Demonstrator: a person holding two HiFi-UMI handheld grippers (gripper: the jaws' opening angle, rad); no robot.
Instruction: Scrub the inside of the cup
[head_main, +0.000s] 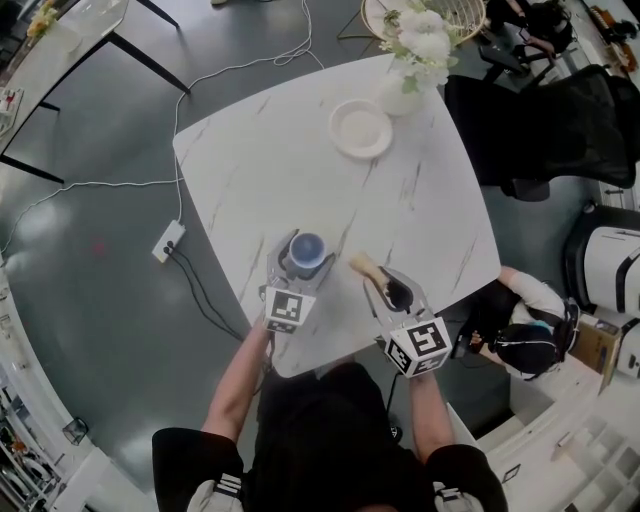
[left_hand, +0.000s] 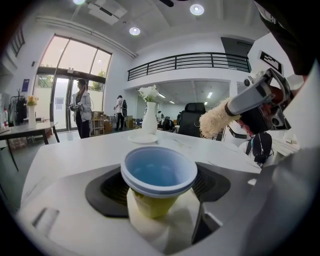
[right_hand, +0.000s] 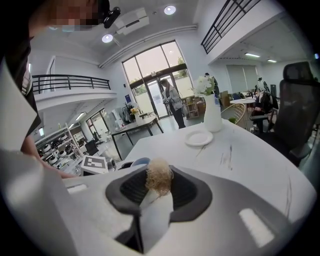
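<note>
Left hand-held gripper (head_main: 296, 268) clamps the blue-lined yellow cup (left_hand: 159, 175) mouth-up over the white marble bench (head_main: 300, 150), I'd guess so the tan fuzzy-headed brush (right_hand: 159, 181), pinched in the right hand-held gripper (head_main: 392, 292) just beside it, can dip in.

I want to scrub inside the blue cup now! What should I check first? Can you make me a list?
1. Cup gripped: the left gripper looks closed on the cup. Ok.
2. Cup mouth facing up, nothing seen inside. Ok.
3. Brush gripped: the right gripper is shut on its handle. Ok.
4. Brush head inside the cup: it is outside, off to the cup's right. Not ok.
5. Plate and vase out of the way, at the table's far side. Ok.
</note>
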